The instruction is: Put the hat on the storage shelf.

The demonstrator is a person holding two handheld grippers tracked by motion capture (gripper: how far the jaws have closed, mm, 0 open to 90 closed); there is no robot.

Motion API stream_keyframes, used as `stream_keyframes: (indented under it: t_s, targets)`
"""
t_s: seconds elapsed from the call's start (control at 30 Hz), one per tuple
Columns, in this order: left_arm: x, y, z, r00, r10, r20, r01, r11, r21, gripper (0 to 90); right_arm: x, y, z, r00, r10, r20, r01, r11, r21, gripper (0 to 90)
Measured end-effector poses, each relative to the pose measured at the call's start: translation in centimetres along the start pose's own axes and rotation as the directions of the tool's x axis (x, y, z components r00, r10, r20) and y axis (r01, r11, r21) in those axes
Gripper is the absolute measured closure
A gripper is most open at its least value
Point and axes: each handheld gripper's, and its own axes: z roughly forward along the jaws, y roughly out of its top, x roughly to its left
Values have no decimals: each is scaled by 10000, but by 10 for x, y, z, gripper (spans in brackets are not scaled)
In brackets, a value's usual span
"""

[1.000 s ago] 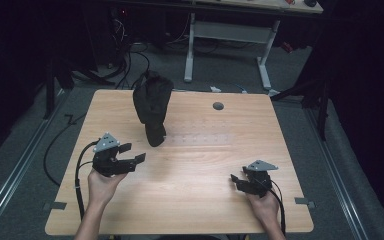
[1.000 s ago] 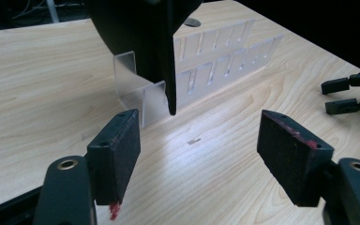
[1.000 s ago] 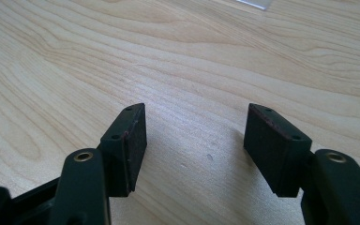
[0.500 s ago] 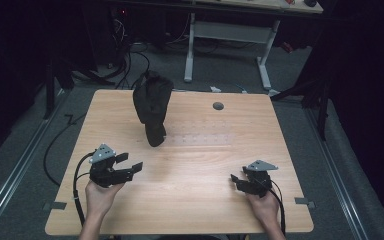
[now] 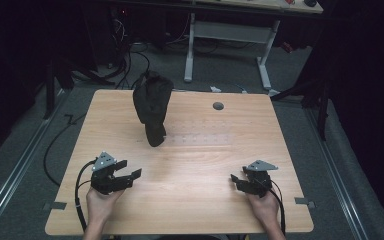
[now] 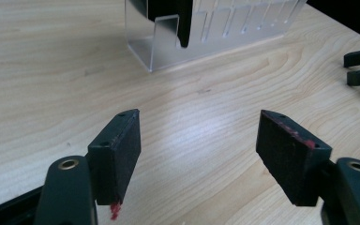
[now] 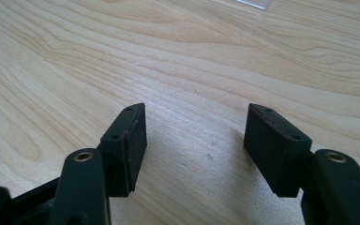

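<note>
Both my left claw point(image 5: 130, 172) and right claw point(image 5: 237, 181) gape wide; the black cloth point(image 5: 152, 102) on the far clear rack point(image 6: 206, 35) looks soft and light, best pinched at its hanging lower end.

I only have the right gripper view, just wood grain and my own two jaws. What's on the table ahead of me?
Observer: A clear slotted rack stands mid-table, with a dark object upright in one end of it.
Operator: Where's the other one?
Observer: The left hand-held gripper is near the front left of the table, jaws open, holding nothing.
Operator: Is it touching the rack?
Observer: No, the left gripper view shows bare wood between them.
</note>
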Motion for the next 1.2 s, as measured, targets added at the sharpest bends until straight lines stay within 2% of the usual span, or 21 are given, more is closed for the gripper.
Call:
stream_keyframes:
  t_s: [0.3,0.47,0.53,0.57,0.6,0.7,0.83,0.87,0.9,0.93,0.97,1.2]
  targets:
    - [9,-14,6,9993,-176,-317,183,9996,218,313,0,0,0,10000,1,0,-1,10000,1,397]
    - [12,-22,11,9982,-121,-584,137,9996,266,313,0,0,0,10000,0,0,0,10000,1,397]
    - [13,-26,13,9970,119,-762,-99,9996,263,313,0,0,0,10000,-1,1,1,10000,0,397]
    - [14,-30,15,9937,476,-1017,-462,9988,163,320,0,0,0,10000,-1,0,1,10000,2,397]
    - [14,-30,15,9937,476,-1017,-462,9988,163,322,0,0,0,10000,-1,0,1,10000,2,397]
    - [17,-37,19,9860,892,-1407,-872,9960,199,323,0,0,0,10000,0,-1,0,10000,3,397]
    - [20,-44,26,9747,1292,-1822,-1248,9915,357,325,0,0,0,10000,-1,0,1,10000,2,397]
    - [21,-48,28,9692,1483,-1964,-1436,9889,383,321,0,0,0,10000,-1,0,1,10000,3,397]
    - [21,-49,29,9665,1591,-2014,-1540,9872,406,321,0,0,0,10000,-5,1,5,10000,1,397]
    - [21,-49,29,9665,1591,-2014,-1540,9872,406,318,0,0,0,10000,-4,1,4,10000,4,397]
    - [20,-50,30,9636,1709,-2058,-1647,9852,473,312,0,0,0,10000,-2,2,2,10000,2,397]
    - [20,-50,31,9637,1688,-2068,-1622,9856,489,280,0,0,0,10000,-5,1,5,10000,0,397]
